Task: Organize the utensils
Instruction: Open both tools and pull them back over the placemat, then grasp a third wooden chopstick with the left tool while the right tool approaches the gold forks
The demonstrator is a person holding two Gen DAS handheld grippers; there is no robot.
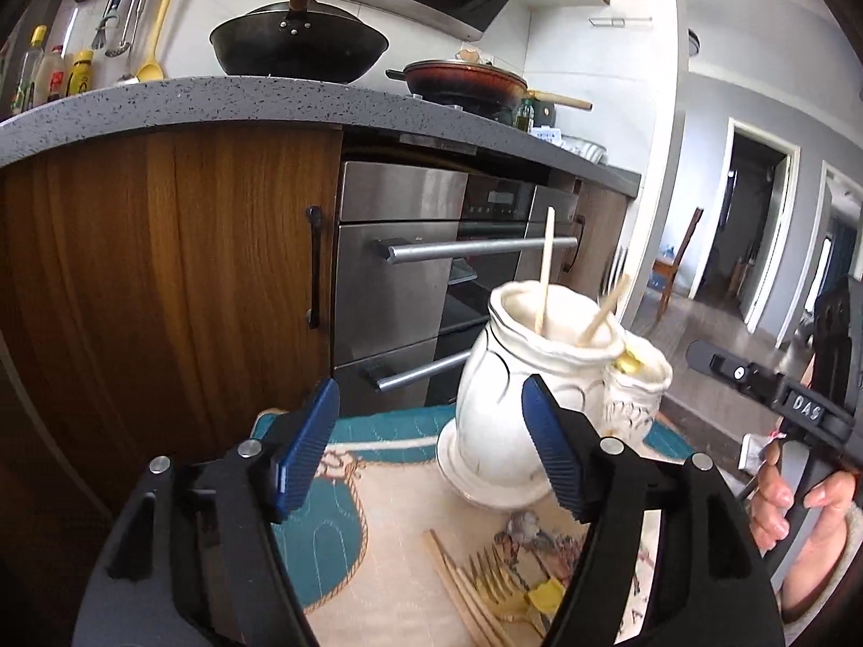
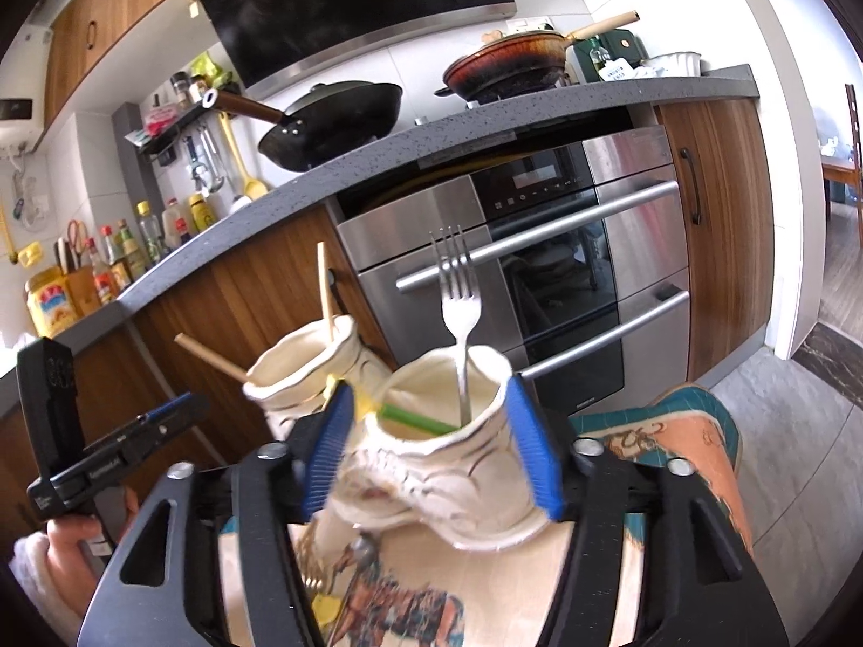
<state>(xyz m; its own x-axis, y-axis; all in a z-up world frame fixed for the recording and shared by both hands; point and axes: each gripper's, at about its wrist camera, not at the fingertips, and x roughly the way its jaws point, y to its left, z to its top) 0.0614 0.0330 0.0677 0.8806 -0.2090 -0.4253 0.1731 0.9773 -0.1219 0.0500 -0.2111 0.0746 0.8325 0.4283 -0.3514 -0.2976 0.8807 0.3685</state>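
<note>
Two cream ceramic vases stand on a patterned cloth. The larger vase (image 1: 512, 388) holds two wooden chopsticks (image 1: 547, 269); it shows in the right wrist view (image 2: 307, 361) too. The smaller vase (image 2: 447, 463) holds a silver fork (image 2: 458, 312) and a green-handled utensil (image 2: 410, 420). My left gripper (image 1: 431, 453) is open and empty, just left of the larger vase. My right gripper (image 2: 431, 453) is open, its blue pads on either side of the smaller vase's rim. Gold forks (image 1: 496, 582) and chopsticks (image 1: 453, 587) lie on the cloth below the left gripper.
The cloth (image 1: 345, 485) covers a small table in front of wooden cabinets (image 1: 162, 280) and a steel oven (image 1: 431, 269). The counter (image 1: 216, 102) above carries a black wok (image 1: 296, 43), a brown pan (image 1: 464, 81) and bottles. An open doorway is at right.
</note>
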